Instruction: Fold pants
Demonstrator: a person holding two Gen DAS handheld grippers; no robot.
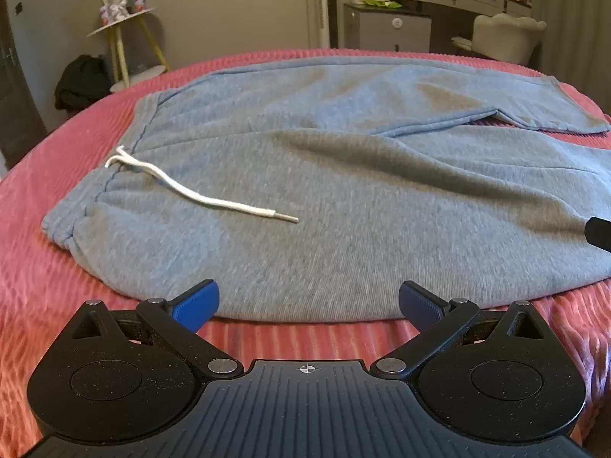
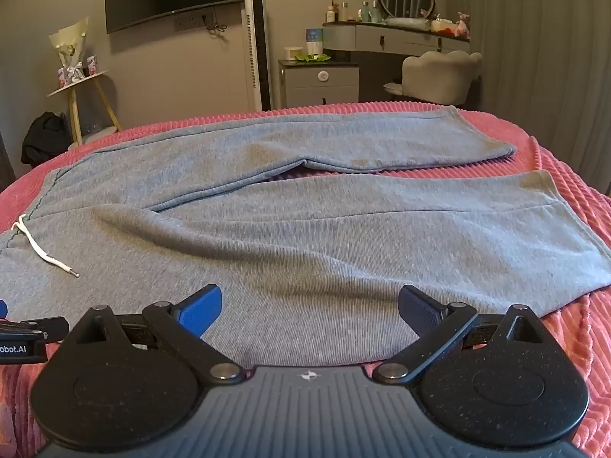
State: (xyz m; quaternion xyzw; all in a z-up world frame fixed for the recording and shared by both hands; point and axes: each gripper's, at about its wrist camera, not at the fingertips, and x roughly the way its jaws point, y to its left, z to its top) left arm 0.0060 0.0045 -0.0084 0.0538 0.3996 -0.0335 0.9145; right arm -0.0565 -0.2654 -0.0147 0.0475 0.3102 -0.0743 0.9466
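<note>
Left wrist view: grey knit sweatpants [image 1: 343, 191] lie flat across the pink ribbed bedspread [image 1: 57, 267], waistband toward its left edge, legs splayed rightward. Left gripper [image 1: 308, 297] and right gripper [image 2: 309, 301], jaws released, flank the near edge, seemingly for lifting.

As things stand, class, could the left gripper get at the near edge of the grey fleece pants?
Probably yes: the left gripper is open, with the grey fleece pants edge between its fingers and only pink ribbed bedspread beneath.
</note>
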